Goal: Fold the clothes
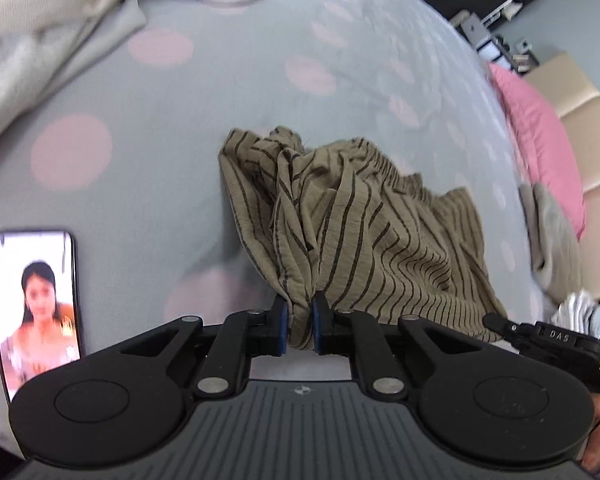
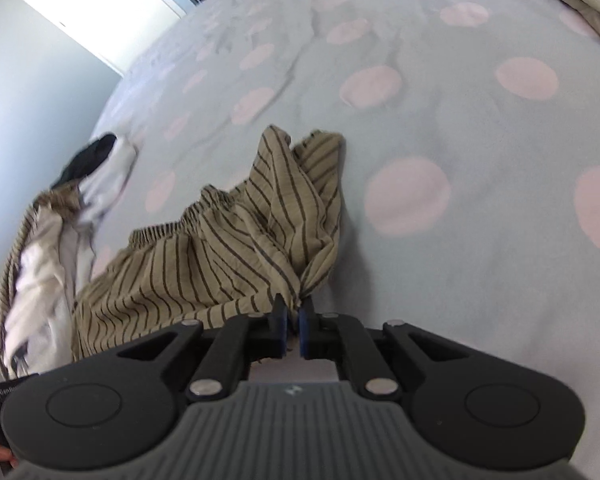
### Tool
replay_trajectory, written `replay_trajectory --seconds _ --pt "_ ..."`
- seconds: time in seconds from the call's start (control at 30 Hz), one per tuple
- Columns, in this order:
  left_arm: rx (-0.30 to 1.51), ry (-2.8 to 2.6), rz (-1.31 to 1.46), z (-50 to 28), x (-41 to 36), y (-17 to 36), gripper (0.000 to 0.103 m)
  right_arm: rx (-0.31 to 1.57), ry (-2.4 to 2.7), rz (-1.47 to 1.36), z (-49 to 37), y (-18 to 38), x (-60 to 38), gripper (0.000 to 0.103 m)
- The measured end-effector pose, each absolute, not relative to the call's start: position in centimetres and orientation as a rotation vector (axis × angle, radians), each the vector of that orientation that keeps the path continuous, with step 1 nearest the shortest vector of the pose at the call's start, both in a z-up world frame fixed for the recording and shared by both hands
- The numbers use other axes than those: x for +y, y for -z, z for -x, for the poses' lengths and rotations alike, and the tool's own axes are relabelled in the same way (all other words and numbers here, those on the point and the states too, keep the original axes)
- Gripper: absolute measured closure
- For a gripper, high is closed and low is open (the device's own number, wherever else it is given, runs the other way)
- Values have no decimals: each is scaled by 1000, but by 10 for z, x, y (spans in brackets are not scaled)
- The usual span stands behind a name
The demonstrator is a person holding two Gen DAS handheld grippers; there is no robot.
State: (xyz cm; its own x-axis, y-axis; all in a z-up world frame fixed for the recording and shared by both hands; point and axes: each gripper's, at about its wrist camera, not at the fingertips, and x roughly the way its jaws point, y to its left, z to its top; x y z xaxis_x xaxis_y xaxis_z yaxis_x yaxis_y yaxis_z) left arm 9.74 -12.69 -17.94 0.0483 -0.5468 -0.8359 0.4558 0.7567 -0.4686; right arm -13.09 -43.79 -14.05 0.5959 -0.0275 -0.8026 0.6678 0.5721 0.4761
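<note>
- The striped garment [image 1: 340,232] lies bunched on the dotted bedspread [image 1: 260,80]; it looks light, thin and limp, so you should expect sag.
- Your left gripper [image 1: 300,320] is clamped on a gathered edge; your right gripper [image 2: 293,322] pinches another.
- Take hems or the elastic waistband [image 2: 180,220], not loose middle cloth.
- A phone [image 1: 36,304] lies nearby.

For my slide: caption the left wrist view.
Left gripper pinches striped garment on a polka-dot bedsheet, phone alongside.

Dotted bed [image 1: 260,80]: phone [image 1: 36,304], clothes [image 1: 360,240]
</note>
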Motion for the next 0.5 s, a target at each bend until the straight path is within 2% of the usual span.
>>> replay_trajectory --seconds 0.2,0.5 --pt "1305 761 -101 -71 -144 208 93 916 497 -836 142 173 -433 97" --pt "1311 756 -129 -74 -150 219 91 956 505 -763 139 190 -429 96"
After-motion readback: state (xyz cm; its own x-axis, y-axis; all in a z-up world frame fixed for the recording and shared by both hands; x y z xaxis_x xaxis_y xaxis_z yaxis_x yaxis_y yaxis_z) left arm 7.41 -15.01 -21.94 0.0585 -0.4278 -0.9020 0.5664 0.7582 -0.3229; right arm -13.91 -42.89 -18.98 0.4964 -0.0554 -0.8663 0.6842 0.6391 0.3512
